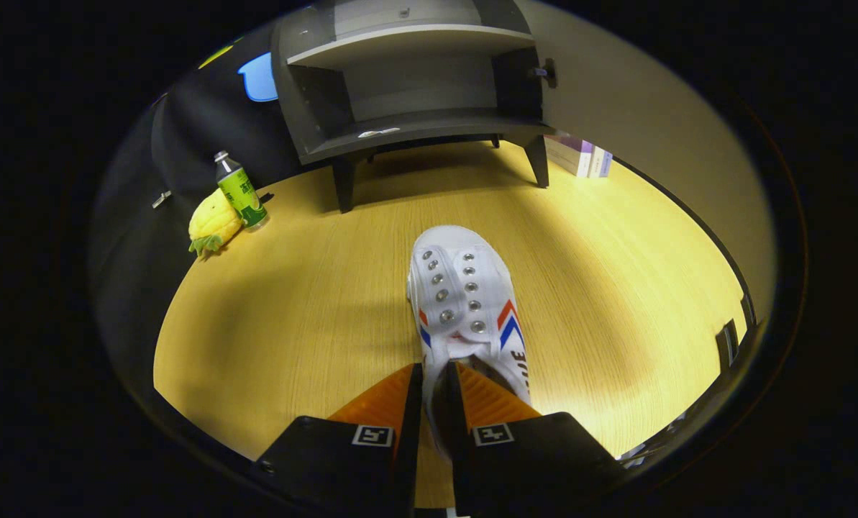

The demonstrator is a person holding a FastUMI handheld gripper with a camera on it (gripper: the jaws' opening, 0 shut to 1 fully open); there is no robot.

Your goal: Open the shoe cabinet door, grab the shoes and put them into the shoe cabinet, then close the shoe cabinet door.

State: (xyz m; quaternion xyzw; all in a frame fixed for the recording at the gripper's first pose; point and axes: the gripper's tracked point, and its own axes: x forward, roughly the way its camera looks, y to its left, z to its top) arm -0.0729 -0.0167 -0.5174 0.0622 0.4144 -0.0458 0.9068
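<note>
While the wooden worktop (pixel 270 324) spreads wide under everything, the shoe cabinet (pixel 407 79) stands at its far side on short dark legs, well beyond the gripper (pixel 436 378). Its doors are swung open: the right door (pixel 615 93) shows a pale inner face with a small dark knob near its edge, and the left door (pixel 184 137) hangs open on the other side. Inside, a pale shelf (pixel 407 43) divides the cabinet, and the lower compartment is dark, with a small light scrap lying on its floor near the front edge.

The white shoe (pixel 464 302) lies on the worktop just ahead of the fingers, toe pointing toward the cabinet and well apart from it. It has two rows of metal eyelets and red and blue chevrons on its sides. Its heel end reaches back between the fingers, where the gripper is clamped on the left wall of the shoe's collar, one finger outside the shoe and the other inside its opening.

A stack of books (pixel 580 155) sits beside the cabinet's right leg. Left of the cabinet, a green bottle (pixel 240 191) with a pale cap stands upright, and a yellow pineapple toy (pixel 213 224) lies touching its base.
</note>
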